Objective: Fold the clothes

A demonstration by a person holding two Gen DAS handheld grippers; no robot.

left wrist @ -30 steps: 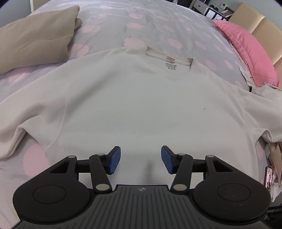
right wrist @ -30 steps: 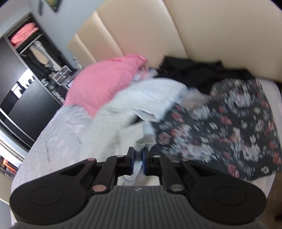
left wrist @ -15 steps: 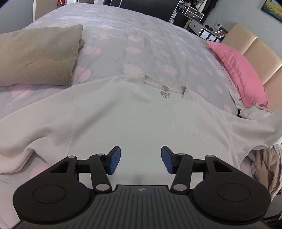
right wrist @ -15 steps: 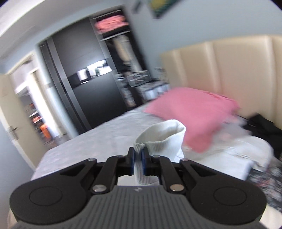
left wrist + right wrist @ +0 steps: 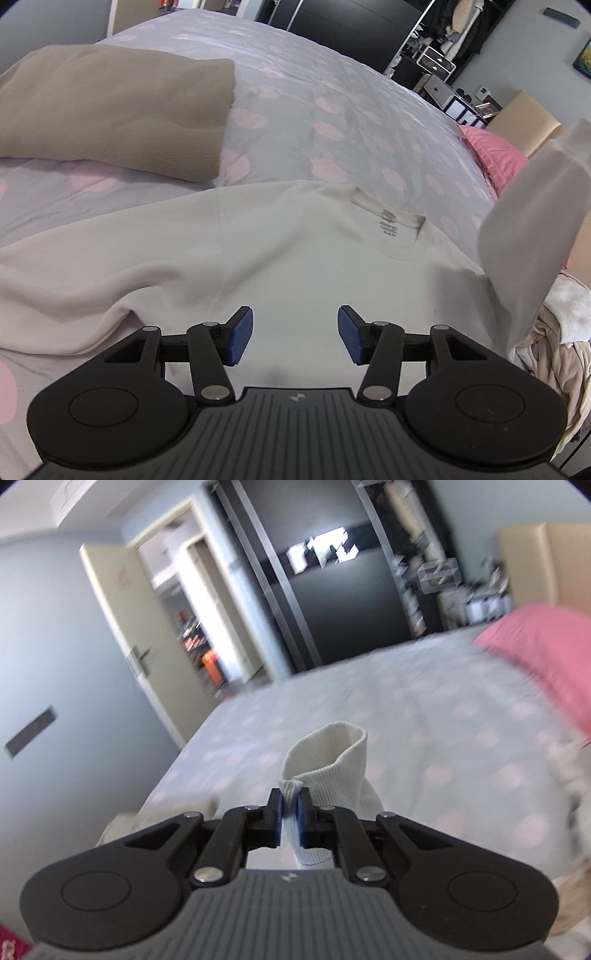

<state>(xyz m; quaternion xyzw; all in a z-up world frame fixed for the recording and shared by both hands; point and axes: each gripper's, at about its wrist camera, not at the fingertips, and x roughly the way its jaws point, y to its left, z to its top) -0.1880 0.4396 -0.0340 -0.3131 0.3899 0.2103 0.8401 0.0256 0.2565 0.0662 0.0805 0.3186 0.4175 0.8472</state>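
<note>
Sweatshirt (image 5: 303, 266), cream-white, lies spread flat on the bed (image 5: 332, 110), neck label up and collar pointing away from the left gripper (image 5: 295, 336). That gripper hangs just above the shirt's lower body with its blue pads wide apart and nothing between them. The shirt's left sleeve (image 5: 55, 273) trails off toward the near left edge. On the right, the other sleeve (image 5: 532, 229) is lifted off the bed and shows as a blurred pale band. The right gripper (image 5: 290, 819) has its pads pinched on the ribbed cuff (image 5: 328, 768) of that sleeve, the cuff opening standing up past the fingertips. Beyond the shirt, a folded tan garment (image 5: 110, 107) rests on the grey, pink-spotted cover, well apart from the collar. A pink pillow (image 5: 495, 158) lies farther off by the beige headboard (image 5: 528, 114), and dark wardrobes (image 5: 332, 572) stand behind.
</note>
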